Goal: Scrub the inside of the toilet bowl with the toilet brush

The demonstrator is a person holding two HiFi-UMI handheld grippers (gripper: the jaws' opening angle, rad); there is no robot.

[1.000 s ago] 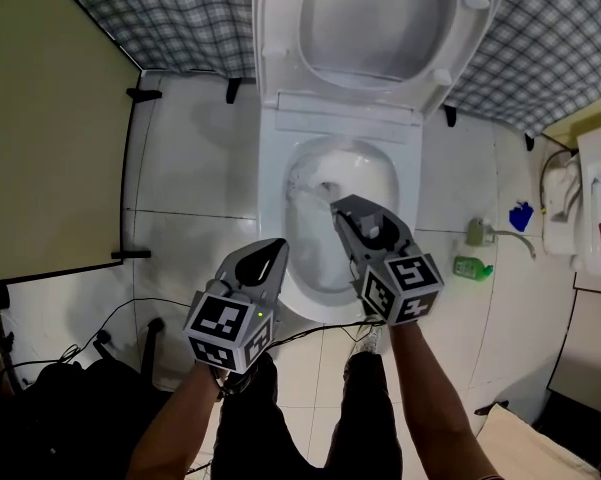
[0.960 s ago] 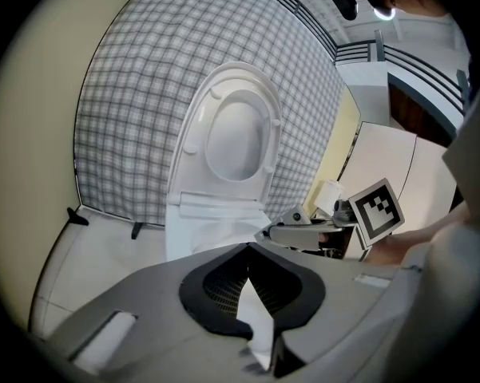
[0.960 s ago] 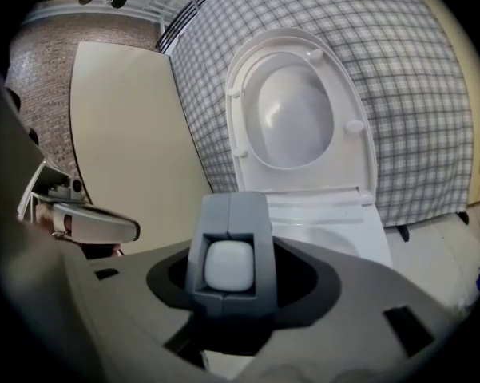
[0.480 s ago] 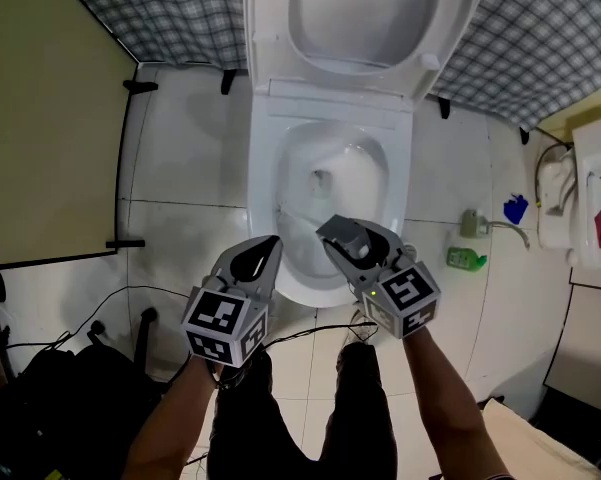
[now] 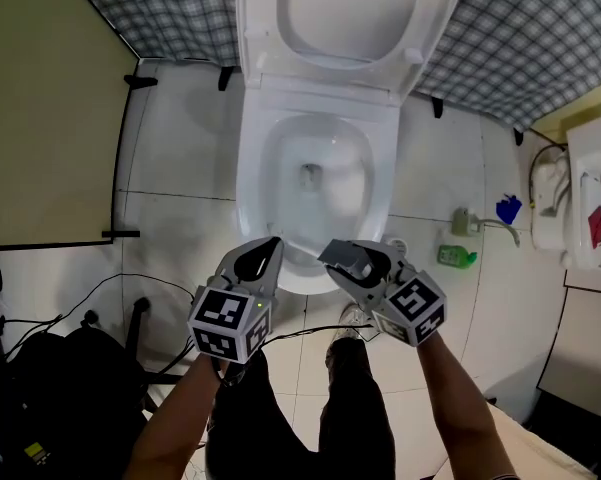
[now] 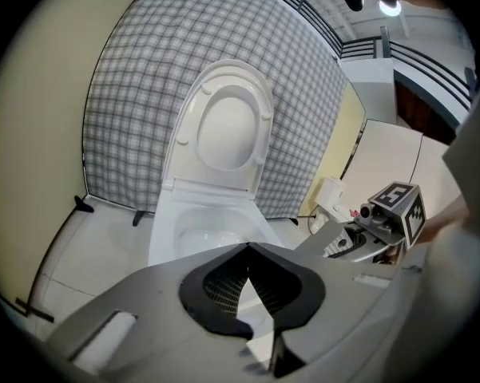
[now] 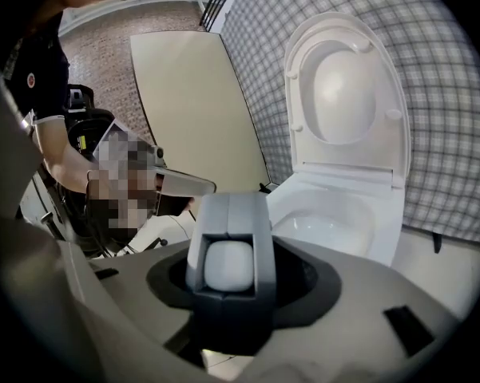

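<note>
**Head view.** A white toilet bowl [image 5: 252, 183] stands mid-frame on a white tiled floor [image 5: 180, 168]. Its lid [image 5: 340, 13] is raised against a grey checked wall [image 5: 520, 38]. A beige panel [image 5: 40, 118] is at the left, and a green bottle [image 5: 457, 257] lies on the floor at the right. The left tool [image 5: 268, 245] and right tool [image 5: 342, 260] hang at the bowl's front rim.

**Left gripper view.** The jaw tips meet, with nothing between them. The bowl lies beyond.

**Right gripper view.** The jaws clamp the grey toilet brush handle [image 7: 228, 263], seen end-on with a white inset. The bristle head is out of sight. The bowl lies ahead, to the right.
</note>
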